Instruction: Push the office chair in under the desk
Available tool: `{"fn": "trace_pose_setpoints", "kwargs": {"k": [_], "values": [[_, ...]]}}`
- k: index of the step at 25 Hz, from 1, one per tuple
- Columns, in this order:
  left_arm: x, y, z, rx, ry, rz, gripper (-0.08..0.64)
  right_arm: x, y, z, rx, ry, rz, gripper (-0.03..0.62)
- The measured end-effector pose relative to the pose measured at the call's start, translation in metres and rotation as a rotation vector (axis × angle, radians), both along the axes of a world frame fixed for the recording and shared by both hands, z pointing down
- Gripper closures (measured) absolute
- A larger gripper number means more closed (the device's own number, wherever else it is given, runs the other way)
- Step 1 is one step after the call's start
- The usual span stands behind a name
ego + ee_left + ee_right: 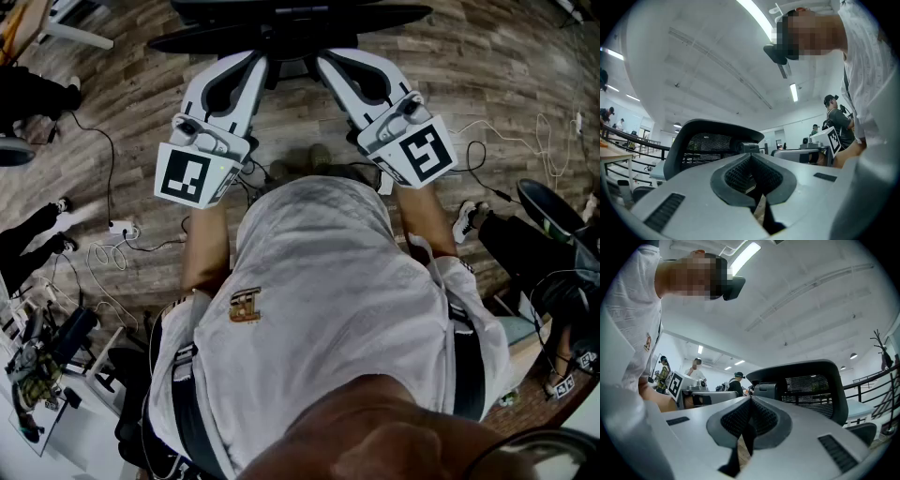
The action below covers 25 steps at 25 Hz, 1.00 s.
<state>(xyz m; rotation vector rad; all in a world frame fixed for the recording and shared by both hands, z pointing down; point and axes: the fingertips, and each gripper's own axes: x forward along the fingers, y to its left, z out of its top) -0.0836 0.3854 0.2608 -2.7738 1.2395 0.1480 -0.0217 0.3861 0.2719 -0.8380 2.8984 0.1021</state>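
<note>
In the head view the office chair (291,21) is only a black shape at the top edge, just beyond the tips of the left gripper (259,62) and the right gripper (325,62). Most of it is cut off by the frame, so its seat and base cannot be seen, and no desk shows here. Whether either tip touches the chair cannot be told from above. The floor (487,75) is hard plank with loose cables (112,239) lying off to the side. A chair of this kind probably rolls readily on it, but it is bulky and likely to swivel if pushed off-centre. In the left gripper view the left gripper (751,154) has its jaws pressed together with nothing between them. The chair's backrest (701,145) rises just beyond them to the left, a stiff dark rim around an open mesh. The mesh would likely give under a tip, so the rim or the solid block behind it looks the better place to press. In the right gripper view the right gripper (751,398) is likewise closed and empty, with the backrest (813,387) just ahead to the right. Contact is hidden behind the jaws in both gripper views, and the desk cannot be picked out for certain.
</note>
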Motion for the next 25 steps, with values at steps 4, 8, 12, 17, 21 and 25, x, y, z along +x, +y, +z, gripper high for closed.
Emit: {"fn": "trace_pose_setpoints", "kwargs": {"k": [4, 8, 12, 17, 21, 25], "values": [[0.0, 0.006, -0.002, 0.004, 0.0, 0.003, 0.541, -0.001, 0.006, -0.002, 0.003, 0.003, -0.003, 0.56], [0.002, 0.005, -0.004, 0.005, -0.003, 0.002, 0.541, -0.001, 0.005, -0.003, 0.005, 0.0, -0.006, 0.56], [0.003, 0.002, -0.001, 0.005, -0.007, 0.001, 0.541, 0.001, 0.003, -0.001, -0.003, -0.017, -0.018, 0.56], [-0.002, -0.001, 0.001, 0.015, -0.017, -0.007, 0.541, 0.009, -0.003, 0.002, -0.021, -0.035, -0.018, 0.557], [-0.007, -0.006, 0.001, 0.029, -0.033, -0.02, 0.54, 0.02, -0.009, 0.004, -0.016, -0.003, -0.011, 0.557], [-0.017, -0.016, 0.019, 0.017, -0.154, -0.04, 0.538, 0.036, -0.022, 0.012, 0.0, 0.069, 0.016, 0.555]]}}
